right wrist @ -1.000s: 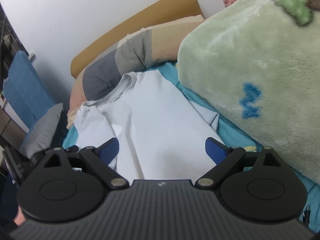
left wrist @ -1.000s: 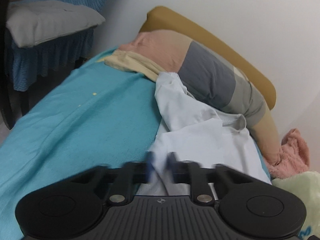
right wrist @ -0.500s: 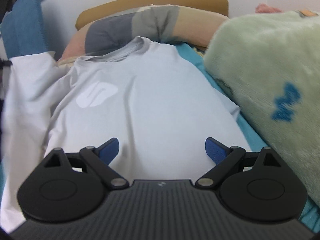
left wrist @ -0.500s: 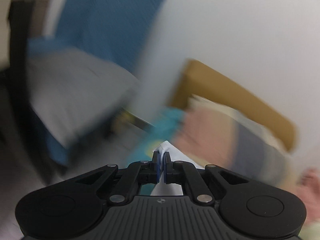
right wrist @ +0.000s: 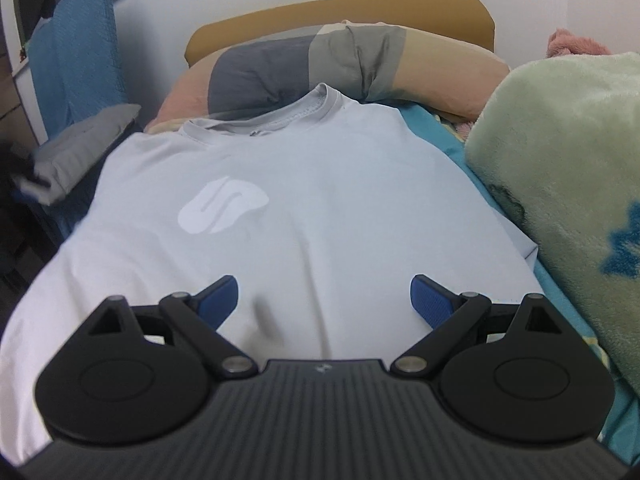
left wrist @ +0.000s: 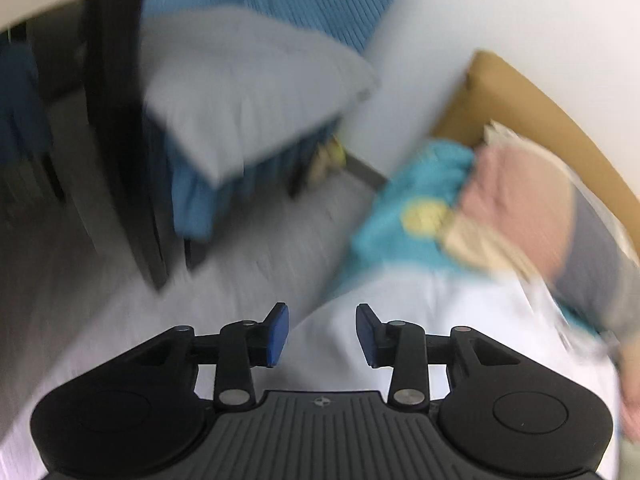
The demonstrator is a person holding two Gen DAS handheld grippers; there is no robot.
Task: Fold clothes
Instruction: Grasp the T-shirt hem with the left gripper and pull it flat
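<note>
Smooth matt cloth T-shirt [right wrist: 320, 200], fuzzy fleece blanket [right wrist: 560, 152], matt plastic fingers [right wrist: 430, 300].

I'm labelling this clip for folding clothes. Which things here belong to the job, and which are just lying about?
Belongs to the job:
white T-shirt, spread flat
left gripper, open
right gripper, open

Just lying about:
patchwork pillow
green fleece blanket
grey cushion
pink towel
</note>
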